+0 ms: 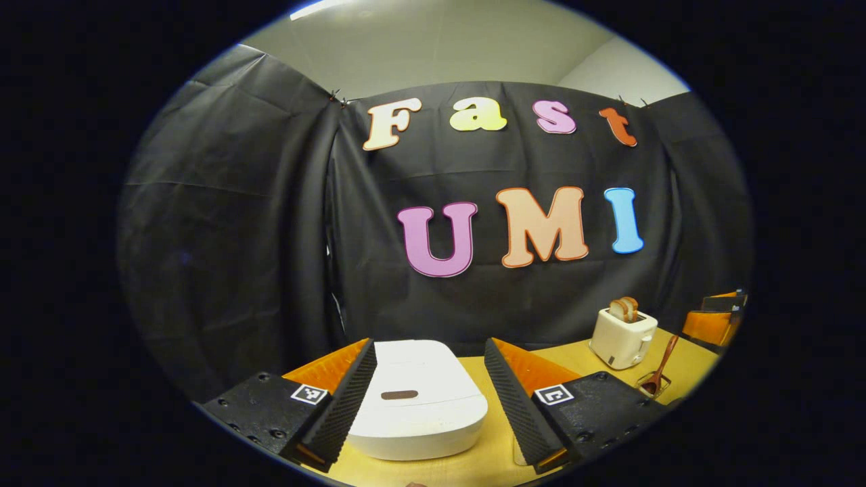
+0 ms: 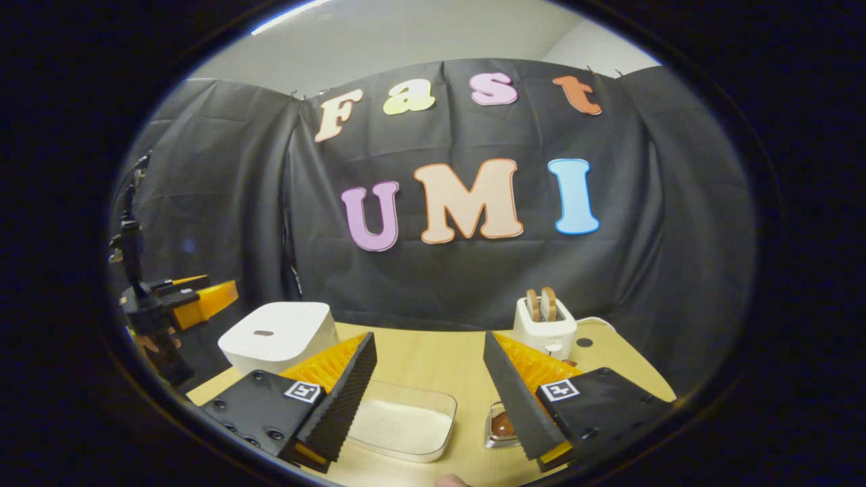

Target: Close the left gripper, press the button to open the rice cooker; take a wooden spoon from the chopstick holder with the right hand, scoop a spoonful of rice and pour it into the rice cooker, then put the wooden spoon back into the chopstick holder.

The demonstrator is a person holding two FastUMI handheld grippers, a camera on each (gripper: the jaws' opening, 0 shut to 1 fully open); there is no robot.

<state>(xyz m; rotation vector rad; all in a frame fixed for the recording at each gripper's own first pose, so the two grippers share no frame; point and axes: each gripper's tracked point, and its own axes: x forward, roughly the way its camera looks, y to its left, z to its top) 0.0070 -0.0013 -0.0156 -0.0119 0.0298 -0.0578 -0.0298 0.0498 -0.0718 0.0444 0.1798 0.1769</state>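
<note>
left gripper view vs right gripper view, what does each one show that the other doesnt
Left gripper view alone: the wooden spoon standing upright by the toaster, handle leaning, and the other hand-held gripper at the right edge.

Right gripper view alone: the clear tray of rice between its own open fingers, and the left hand-held gripper held off the table's left side.

Both: the closed white rice cooker, the toaster holding bread slices, and the wooden table.
</note>
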